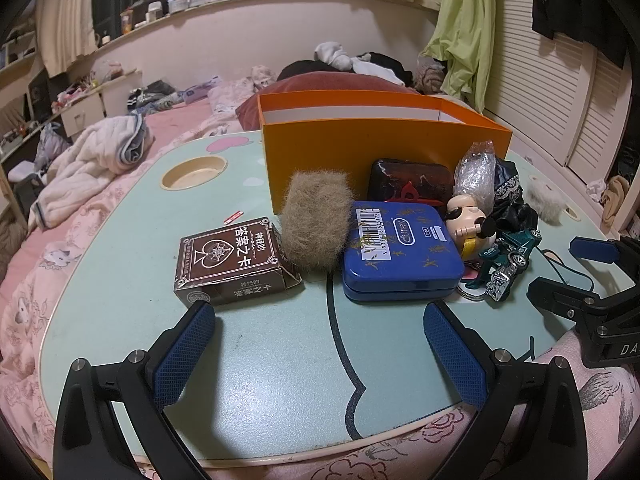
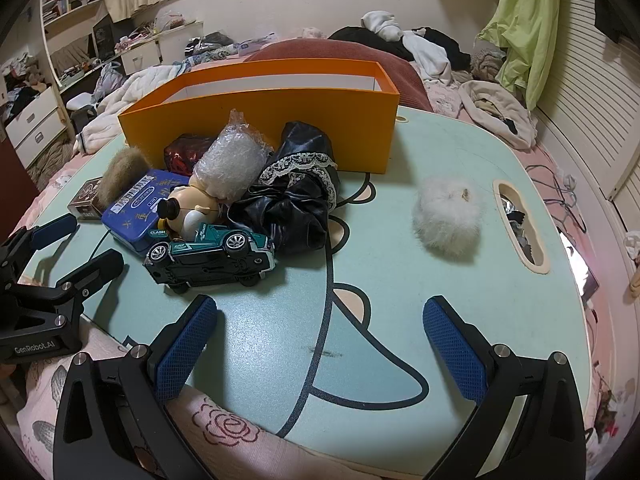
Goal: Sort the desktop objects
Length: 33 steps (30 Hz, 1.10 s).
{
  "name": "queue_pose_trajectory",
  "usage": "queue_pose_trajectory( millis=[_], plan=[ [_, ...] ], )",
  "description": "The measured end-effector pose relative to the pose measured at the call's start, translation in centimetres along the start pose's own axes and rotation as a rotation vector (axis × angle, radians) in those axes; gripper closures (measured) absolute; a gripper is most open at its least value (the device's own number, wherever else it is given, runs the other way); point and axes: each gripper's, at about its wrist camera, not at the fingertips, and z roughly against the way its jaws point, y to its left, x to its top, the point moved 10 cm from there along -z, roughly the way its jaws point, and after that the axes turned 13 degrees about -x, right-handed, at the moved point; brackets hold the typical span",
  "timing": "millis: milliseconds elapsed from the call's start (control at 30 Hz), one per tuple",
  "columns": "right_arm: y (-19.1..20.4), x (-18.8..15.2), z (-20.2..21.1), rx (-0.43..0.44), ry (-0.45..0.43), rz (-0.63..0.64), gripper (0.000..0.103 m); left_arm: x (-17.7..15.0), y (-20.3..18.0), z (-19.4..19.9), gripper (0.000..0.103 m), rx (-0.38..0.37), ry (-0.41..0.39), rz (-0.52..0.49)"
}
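Since the orange box (image 2: pixel 260 128) faces away, can't see inside; red-black case (image 1: pixel 410 180) half hidden; both grippers' fingers (image 1: pixel 182 354) (image 2: pixel 454 350) wide apart, empty.

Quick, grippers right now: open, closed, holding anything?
Left gripper: open, empty, above the table in front of the blue tin.
Right gripper: open, empty, near the green toy car.

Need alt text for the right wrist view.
Open right tool hovers over a mint table, holding nothing. Ahead, a green toy car on its side fronts clutter before an orange box; a white fluffy ball sits apart, right.
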Motion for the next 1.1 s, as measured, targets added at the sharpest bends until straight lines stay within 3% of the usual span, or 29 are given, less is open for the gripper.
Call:
queue_pose_trajectory(
  millis=[400,533,567,633,667,800,967,1033,1100],
  plan=[
    [0.0,0.0,0.0,0.001,0.0,0.0,0.0,0.0,0.1,0.0,0.0,-0.001,-0.005,0.004],
    [0.0,0.0,0.0,0.001,0.0,0.0,0.001,0.1,0.3,0.1,0.001,-0.058,-0.037,0.037],
    [0.0,0.0,0.0,0.001,0.001,0.0,0.001,0.3,0.3,0.4,0.003,-0.09,-0.051,0.053],
    [0.0,-0.1,0.1,0.003,0.001,-0.003,0.001,0.7,0.5,0.8,0.022,-0.149,-0.068,0.086],
    [0.0,-0.1,0.1,0.004,0.002,-0.005,0.001,1.3,0.8,1.0,0.024,-0.163,-0.078,0.102],
    [0.0,-0.1,0.0,0.005,0.003,-0.005,0.001,4.0,2.5,1.1,0.037,-0.147,-0.112,0.143],
    [0.0,-0.1,0.0,0.005,0.003,-0.005,0.001,6.4,1.9,-0.4,0.039,-0.157,-0.105,0.114],
    [0.0,-0.1,0.0,0.005,0.003,-0.005,0.001,6.2,1.5,-1.6,0.061,-0.147,-0.061,0.092],
    [0.0,-0.1,0.0,0.005,0.003,-0.006,0.001,5.5,1.0,-3.1,0.072,-0.145,-0.002,0.08]
  ],
)
